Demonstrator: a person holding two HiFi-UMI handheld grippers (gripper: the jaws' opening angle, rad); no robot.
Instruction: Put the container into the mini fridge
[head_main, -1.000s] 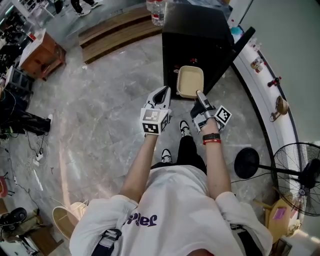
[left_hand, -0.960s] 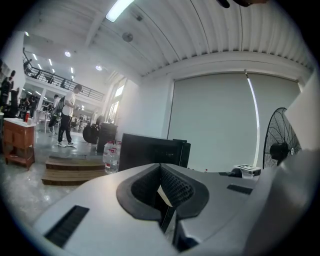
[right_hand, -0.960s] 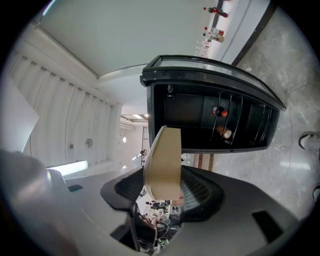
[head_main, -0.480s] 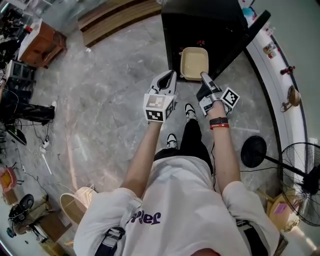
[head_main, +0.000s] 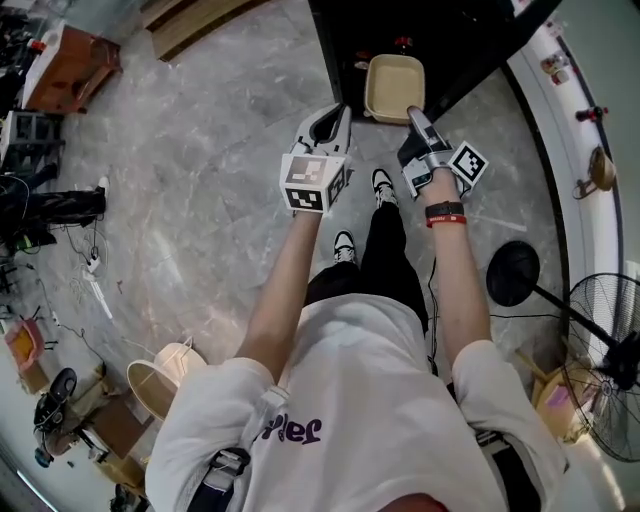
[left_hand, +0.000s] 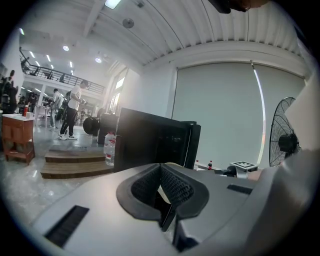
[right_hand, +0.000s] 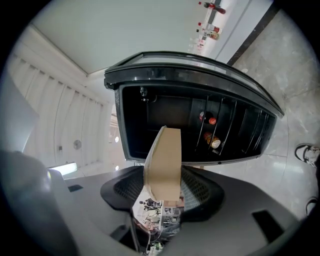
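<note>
Claw on our right (head_main: 413, 112) is pinching the near rim of the container (head_main: 393, 85). Its pads press on either side of the tan wall, as the right gripper view shows (right_hand: 162, 195). Over the last second we have stepped up to the mini fridge (head_main: 350, 30). The container, which a second ago hung in front of the fridge's lower front edge, now sits over the threshold of the dark opening. The grip has not altered along the way. We judge that the carrying is nearly over and that the placing comes next. The container is not yet resting on anything, and it hangs out past the claw towards the cavity.

From the right gripper view, the container (right_hand: 164, 165) points straight at the open interior (right_hand: 165, 117), edge-on to that camera. Wire racks with red-capped bottles (right_hand: 212, 131) lie to one side. The middle looks free, though we cannot make out which shelf is there.

Our right arm is stretched well forward and down, with the wrist turned so the claw reaches under the fridge's top edge. Our left claw (head_main: 330, 120) is held level just beside it, short of the fridge. Its jaws are drawn together on nothing (left_hand: 162, 192), and it takes no part in the carrying. The fridge door (head_main: 500, 45) stands swung out to our right, clear of both arms.
</note>
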